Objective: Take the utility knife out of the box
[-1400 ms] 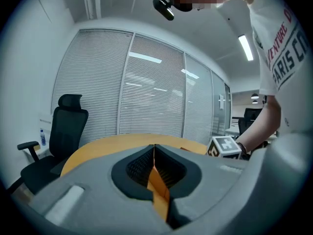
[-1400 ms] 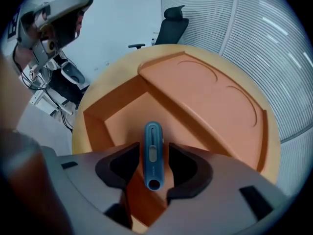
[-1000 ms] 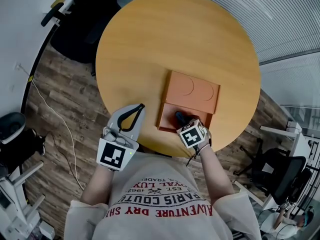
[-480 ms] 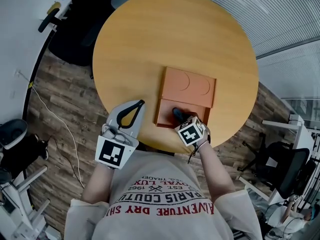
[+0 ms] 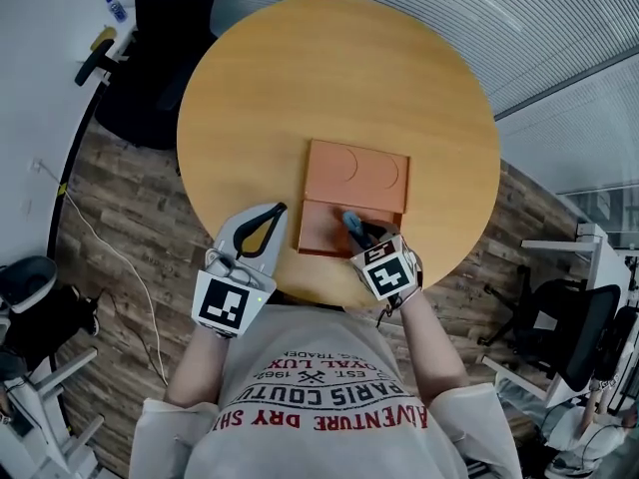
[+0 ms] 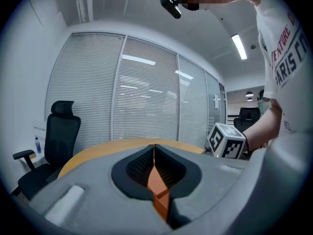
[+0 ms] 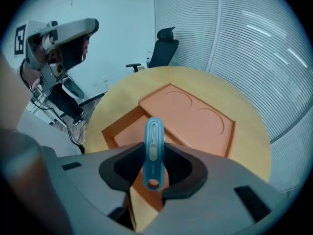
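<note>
Seen from above, a round wooden table (image 5: 300,88) holds a flat orange box (image 5: 354,178) lying toward 6 o'clock from the table's centre. The far part of the box is covered by a top with two round impressions, and the near part shows as an open shallow tray (image 5: 318,230). The right gripper (image 5: 361,234), at about 5 o'clock near the table's edge, points steeply down over that tray. Its jaws pinch a blue utility knife (image 7: 153,151), which stands between the pads with its rounded end pointing away from the camera, above the tray floor. The left gripper (image 5: 278,211) hovers at about 7 o'clock over the table's rim, just beside the box and apart from it. Its jaws are pressed together with nothing between them. A black office chair (image 5: 160,58) stands beyond the table at about 10 o'clock.
</note>
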A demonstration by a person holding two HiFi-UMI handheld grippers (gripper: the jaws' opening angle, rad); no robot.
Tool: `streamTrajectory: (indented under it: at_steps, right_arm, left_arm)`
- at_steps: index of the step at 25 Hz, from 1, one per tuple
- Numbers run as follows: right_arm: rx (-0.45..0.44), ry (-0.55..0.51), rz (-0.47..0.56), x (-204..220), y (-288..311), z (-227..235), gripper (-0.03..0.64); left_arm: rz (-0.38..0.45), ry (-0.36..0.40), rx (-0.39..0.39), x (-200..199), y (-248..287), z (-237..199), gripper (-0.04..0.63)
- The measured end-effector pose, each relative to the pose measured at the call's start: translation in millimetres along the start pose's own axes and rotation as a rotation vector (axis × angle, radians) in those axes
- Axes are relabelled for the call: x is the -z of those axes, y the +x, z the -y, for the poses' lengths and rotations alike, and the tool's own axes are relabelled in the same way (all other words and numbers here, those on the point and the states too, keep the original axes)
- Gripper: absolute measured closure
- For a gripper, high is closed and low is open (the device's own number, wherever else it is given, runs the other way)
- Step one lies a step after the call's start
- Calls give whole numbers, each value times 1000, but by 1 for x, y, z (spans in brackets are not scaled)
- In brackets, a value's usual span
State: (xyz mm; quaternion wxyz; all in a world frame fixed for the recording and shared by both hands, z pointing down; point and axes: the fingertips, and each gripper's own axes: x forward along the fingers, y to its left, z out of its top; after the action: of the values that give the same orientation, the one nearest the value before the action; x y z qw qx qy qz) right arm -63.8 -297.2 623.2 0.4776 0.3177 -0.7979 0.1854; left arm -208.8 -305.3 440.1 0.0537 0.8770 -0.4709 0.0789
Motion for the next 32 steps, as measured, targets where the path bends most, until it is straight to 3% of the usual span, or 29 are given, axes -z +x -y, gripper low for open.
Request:
streamTrajectory:
  at_steps: [8, 17, 23, 32]
  right_arm:
    - [102, 91, 274, -35, -70, 28, 485]
    - [244, 206, 549, -44, -147, 66, 485]
    - [285, 201, 818, -57, -197, 74, 485]
    - [318, 175, 999, -58, -226, 70, 485]
  left_arm:
    - [46, 59, 17, -23, 4, 23, 584]
    - [93, 88, 55, -45, 18, 54, 584]
    - [114, 115, 67, -57, 30, 67, 584]
    - [148, 132, 65, -71, 40, 72, 584]
